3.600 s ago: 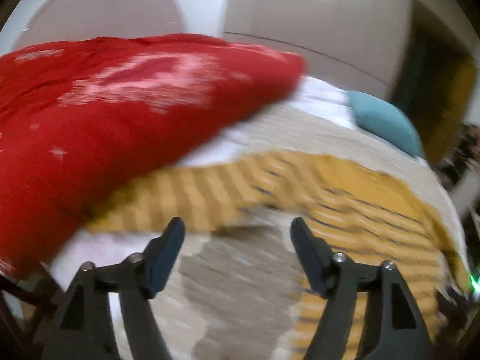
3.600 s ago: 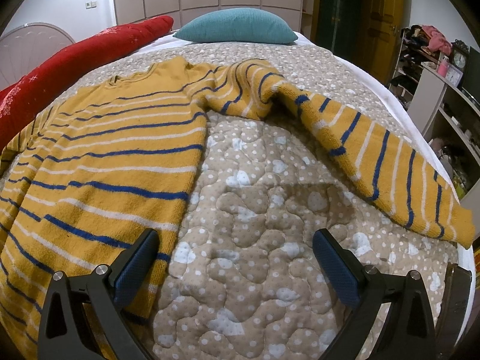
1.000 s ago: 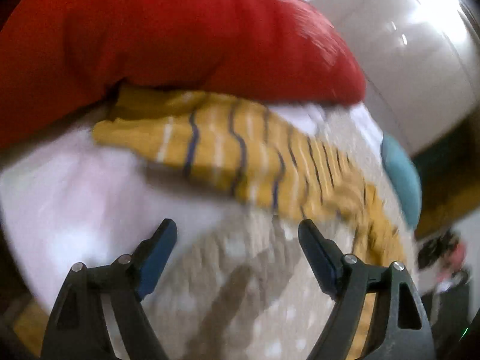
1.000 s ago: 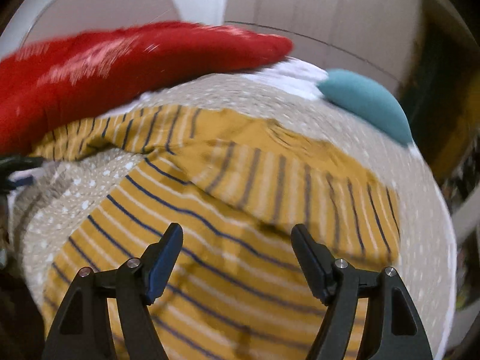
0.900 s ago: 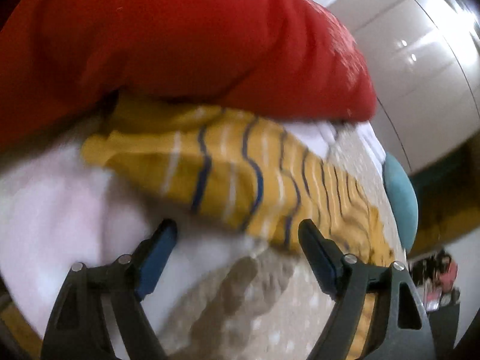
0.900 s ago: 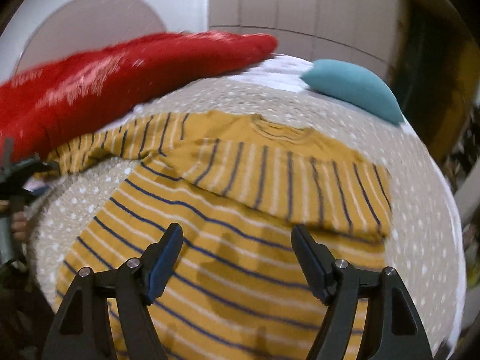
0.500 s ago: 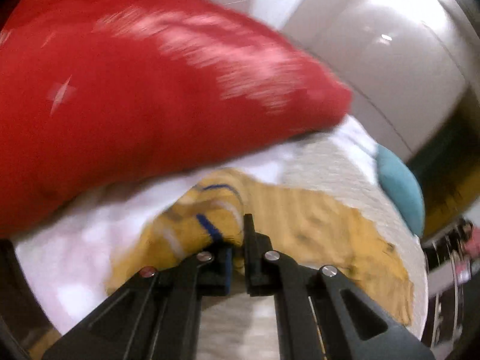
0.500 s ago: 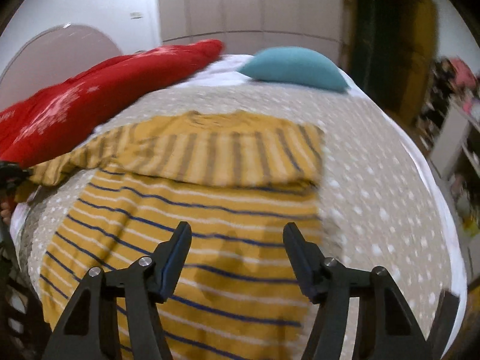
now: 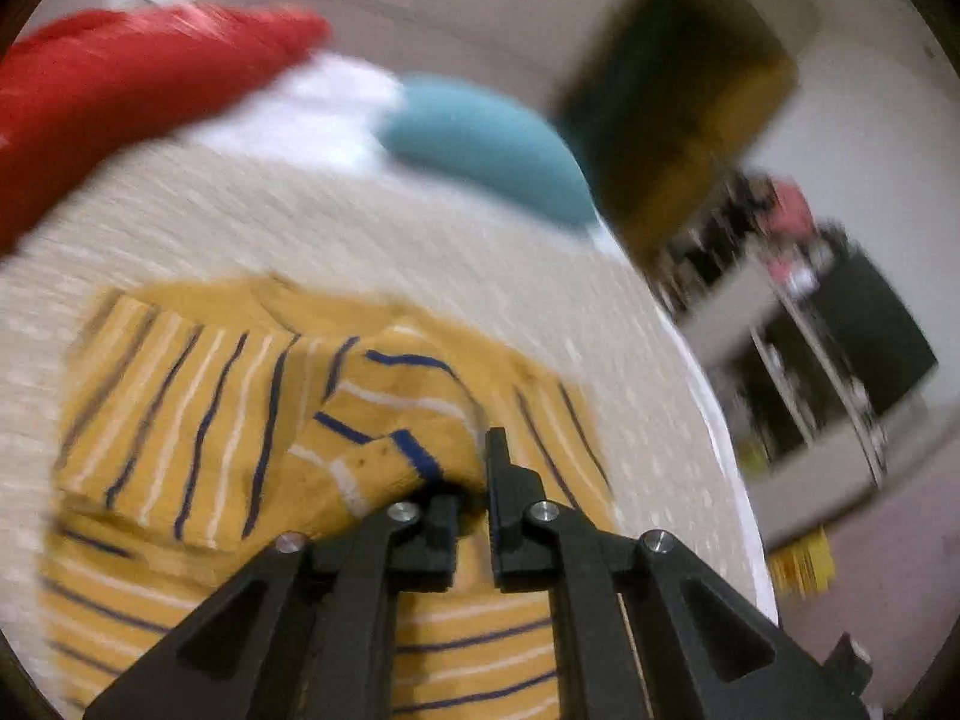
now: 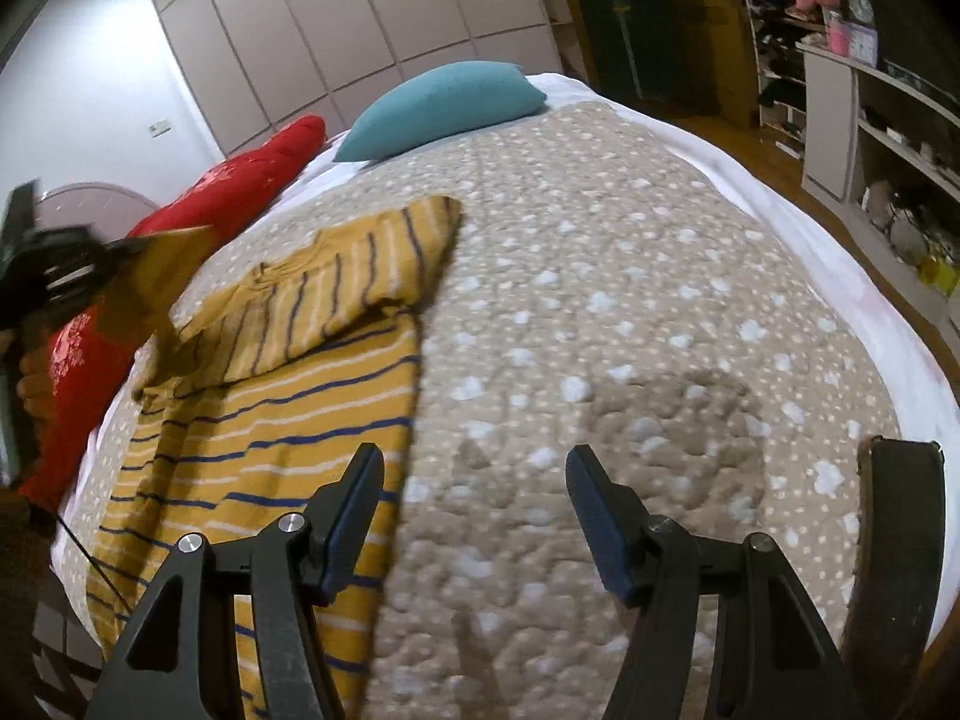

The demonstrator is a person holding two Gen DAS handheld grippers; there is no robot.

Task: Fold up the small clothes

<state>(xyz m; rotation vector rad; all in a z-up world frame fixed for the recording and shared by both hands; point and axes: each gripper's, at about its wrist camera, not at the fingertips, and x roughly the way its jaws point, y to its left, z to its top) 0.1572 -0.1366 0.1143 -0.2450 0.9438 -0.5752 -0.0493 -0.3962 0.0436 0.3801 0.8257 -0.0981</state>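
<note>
Where the left wrist view is smeared by motion, only coarse shapes legible: yellow striped sweater (image 9: 198,420) on the beige dotted quilt (image 9: 372,252), red blanket (image 9: 120,84) far left, teal pillow (image 9: 486,144) at the far end of the bed, shelving blurred at right. Sharp in the right wrist view instead: same sweater (image 10: 282,384) spread on the left half of the quilt (image 10: 630,312), right sleeve folded across the chest, hem nearest the camera; red blanket (image 10: 240,192) and teal pillow (image 10: 444,102) beyond, wardrobe doors (image 10: 336,30) on the far wall, shelf unit (image 10: 870,138) at right. Shown there alone, at the left edge: a hand (image 10: 33,378) carrying the left gripper, blurred.

Left gripper (image 9: 468,480): jaws nearly shut, pinching the striped sleeve cuff (image 9: 384,462), the sleeve raised above the folded body of the sweater.

Right gripper (image 10: 474,504): jaws standing moderately wide, nothing between them but bare quilt; sweater edge just beside and under the left jaw, no contact discernible.
</note>
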